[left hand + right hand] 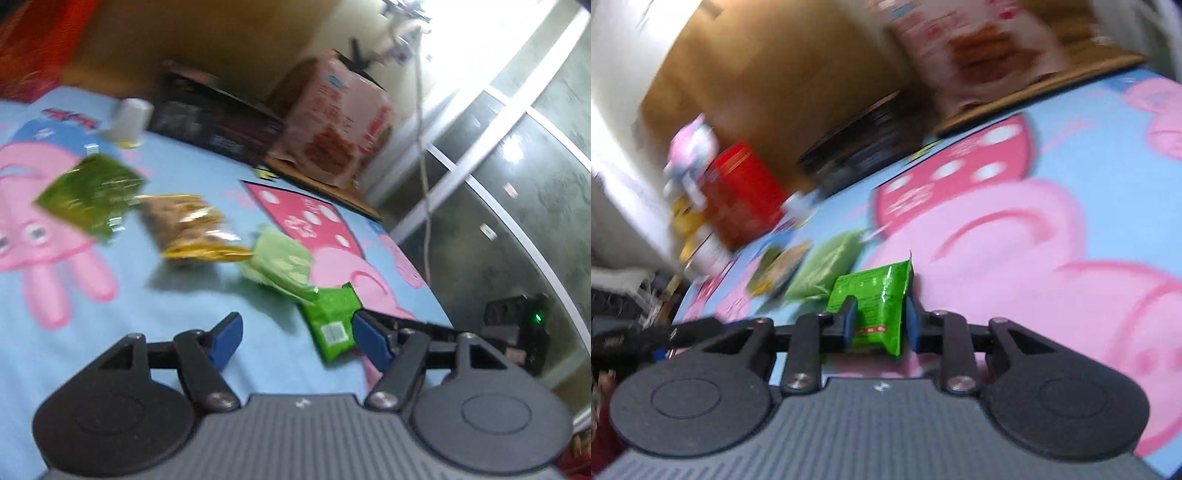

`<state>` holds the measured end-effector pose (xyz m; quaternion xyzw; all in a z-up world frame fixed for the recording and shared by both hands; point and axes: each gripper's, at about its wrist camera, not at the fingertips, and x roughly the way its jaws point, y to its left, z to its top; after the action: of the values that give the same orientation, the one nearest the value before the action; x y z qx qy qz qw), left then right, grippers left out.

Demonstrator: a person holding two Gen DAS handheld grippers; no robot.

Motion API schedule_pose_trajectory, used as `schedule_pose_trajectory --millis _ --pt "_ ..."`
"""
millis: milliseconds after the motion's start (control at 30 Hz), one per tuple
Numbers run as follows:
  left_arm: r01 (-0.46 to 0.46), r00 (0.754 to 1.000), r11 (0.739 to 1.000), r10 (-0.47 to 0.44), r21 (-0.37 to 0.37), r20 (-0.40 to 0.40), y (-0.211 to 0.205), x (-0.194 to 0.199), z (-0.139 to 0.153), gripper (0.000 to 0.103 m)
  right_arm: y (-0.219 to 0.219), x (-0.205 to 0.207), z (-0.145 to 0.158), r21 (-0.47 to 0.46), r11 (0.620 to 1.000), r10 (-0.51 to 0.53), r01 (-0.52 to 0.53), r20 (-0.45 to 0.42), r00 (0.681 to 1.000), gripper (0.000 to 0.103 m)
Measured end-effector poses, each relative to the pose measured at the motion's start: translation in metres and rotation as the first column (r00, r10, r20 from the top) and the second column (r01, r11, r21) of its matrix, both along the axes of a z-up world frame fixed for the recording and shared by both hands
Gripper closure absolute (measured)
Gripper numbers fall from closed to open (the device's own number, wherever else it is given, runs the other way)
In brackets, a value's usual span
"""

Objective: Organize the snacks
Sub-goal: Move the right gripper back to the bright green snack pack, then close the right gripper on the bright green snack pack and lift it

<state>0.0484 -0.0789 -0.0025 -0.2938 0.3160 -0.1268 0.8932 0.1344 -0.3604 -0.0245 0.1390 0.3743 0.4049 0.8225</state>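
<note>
Packet (875,306) sat between the pads of the right hand-held gripper (880,323), bright green and shiny, stood on edge with its long axis running away from the wrist toward the row ahead. Both blue pads pressed its sides, so the right one had it gripped. In the left wrist view that same packet (332,321) showed just past the left tool's right-hand finger, hanging above the blue cartoon-print cover (110,332), with the black body of the right tool (517,332) beyond it near the rounded edge.

The left hand-held gripper (291,334) was open and empty, nothing between its pads (only bare cover there).

And the line-up! A pale green pack (280,264) lay nearest the held packet, its near corner almost under it; then a gold pack (195,229), then a dark green foil pack (92,195), strung out diagonally toward the far left. The neighbours touched or overlapped at their corners. So the row's free end lay straight ahead of the right tool, and the right hand was clearly the nearer one to it.

Room? Open cover lay on the near side of the row and under the left tool. Behind the row stood a white cup (127,120), a dark box (218,125) and a printed carton (340,125). The edge dropped off on the right, close by the packet, so setting it down seemed to want a nudge inward, toward the pale green pack.
</note>
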Motion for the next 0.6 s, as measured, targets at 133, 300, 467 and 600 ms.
schedule_pose_trajectory --millis 133,300,467,600 --pt "-0.082 0.997 0.996 0.082 0.027 -0.005 0.018 -0.016 -0.003 0.036 0.045 -0.012 0.000 0.004 0.996 0.087 -0.087 -0.005 0.996 0.072" --pt "-0.126 0.992 0.992 0.127 0.014 -0.008 0.033 -0.030 -0.005 0.033 0.096 -0.028 0.003 0.009 0.973 0.230 -0.230 -0.002 0.973 0.071" --pt "-0.128 0.992 0.992 0.128 -0.001 0.011 0.043 -0.040 -0.004 0.031 0.104 -0.041 0.013 -0.022 0.958 0.288 -0.287 0.074 0.955 0.044" --pt "-0.113 0.993 0.993 0.114 -0.013 0.014 0.048 -0.043 -0.006 0.030 0.090 -0.053 0.023 -0.128 0.950 0.305 -0.284 0.196 0.932 0.028"
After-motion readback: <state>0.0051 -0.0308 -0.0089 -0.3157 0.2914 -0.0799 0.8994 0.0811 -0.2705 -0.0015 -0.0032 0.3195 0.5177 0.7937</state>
